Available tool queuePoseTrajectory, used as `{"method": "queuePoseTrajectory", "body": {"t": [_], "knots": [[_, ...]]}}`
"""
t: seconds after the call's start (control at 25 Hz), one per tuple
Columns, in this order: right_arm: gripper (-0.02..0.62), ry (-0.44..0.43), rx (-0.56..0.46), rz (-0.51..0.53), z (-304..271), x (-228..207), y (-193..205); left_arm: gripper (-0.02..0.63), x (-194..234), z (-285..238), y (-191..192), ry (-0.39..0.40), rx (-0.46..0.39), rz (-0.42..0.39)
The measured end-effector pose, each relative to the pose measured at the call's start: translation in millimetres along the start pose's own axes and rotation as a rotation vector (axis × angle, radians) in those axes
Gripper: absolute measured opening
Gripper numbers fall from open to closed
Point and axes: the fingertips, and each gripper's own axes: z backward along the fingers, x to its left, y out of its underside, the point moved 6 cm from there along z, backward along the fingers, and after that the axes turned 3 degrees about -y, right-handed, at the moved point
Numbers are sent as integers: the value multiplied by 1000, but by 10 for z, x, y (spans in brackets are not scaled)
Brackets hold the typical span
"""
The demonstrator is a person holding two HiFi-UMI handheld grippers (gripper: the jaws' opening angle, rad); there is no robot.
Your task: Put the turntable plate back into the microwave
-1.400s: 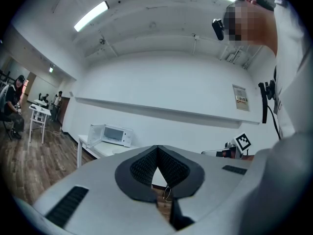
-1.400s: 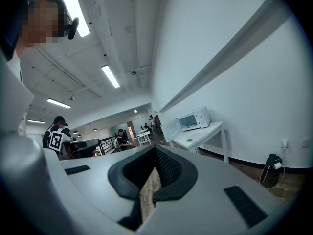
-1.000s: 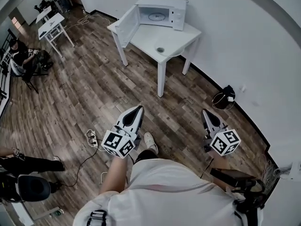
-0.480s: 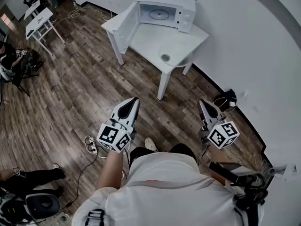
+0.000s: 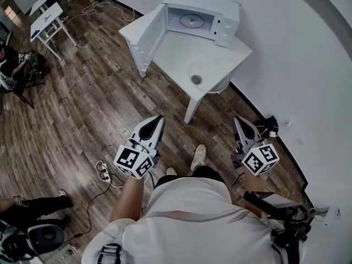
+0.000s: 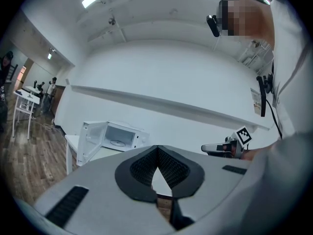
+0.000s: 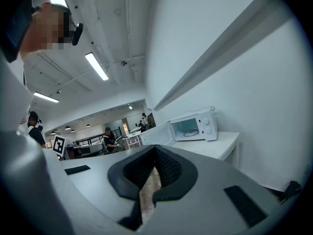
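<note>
The task is barely begun, as far as the views show. The turntable plate (image 5: 209, 69), a clear glass disc with a small hub, lies flat on the white tabletop (image 5: 170, 47). It sits on the near right part, close to the near edge and in front of the microwave (image 5: 204, 14). The microwave stands at the far side of the tabletop with its door (image 5: 147, 33) swung wide to the left. Inside the cavity a round ring (image 5: 191, 20) shows on the bottom; I take it for the roller support, though it is too small to be sure.

The person stands on the wooden floor (image 5: 82, 109), well apart from the tabletop. The left gripper (image 5: 158, 120) and the right gripper (image 5: 240, 121) are both held out toward it. The left fingers (image 6: 141, 168) meet at their tips with nothing between them. The right fingers (image 7: 169, 168) are likewise pressed together and empty.

What is left, by my reading: reach the tabletop, take up the plate, carry it through the open door and seat it on the ring.

No brand or lettering on the microwave can be read. The cubes on the grippers carry only black-and-white square markers.
</note>
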Motion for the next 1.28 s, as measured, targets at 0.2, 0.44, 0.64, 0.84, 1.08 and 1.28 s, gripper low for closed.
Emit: {"method": "queuePoseTrajectory", "body": {"t": [0.2,0.44,0.64,0.84,1.08,1.28], "knots": [[-3,-19,-13,-18,-229,-578,-177,9,-20,-663,-73,-3,10,-4],[-3,-49,-8,-65,-417,-1416,-327,9,-192,-1505,-67,-3,21,-27],[-3,-58,8,-165,-560,-1951,-199,9,-253,-1823,61,-44,73,-31],[-3,-57,19,-205,-733,-2234,-78,9,-170,-2033,154,-78,107,-24],[-3,-47,27,-374,-933,-2527,272,9,-52,-2250,295,-73,147,-11],[73,-77,59,-602,-1123,-2781,812,9,83,-2326,517,-81,184,5]]}}
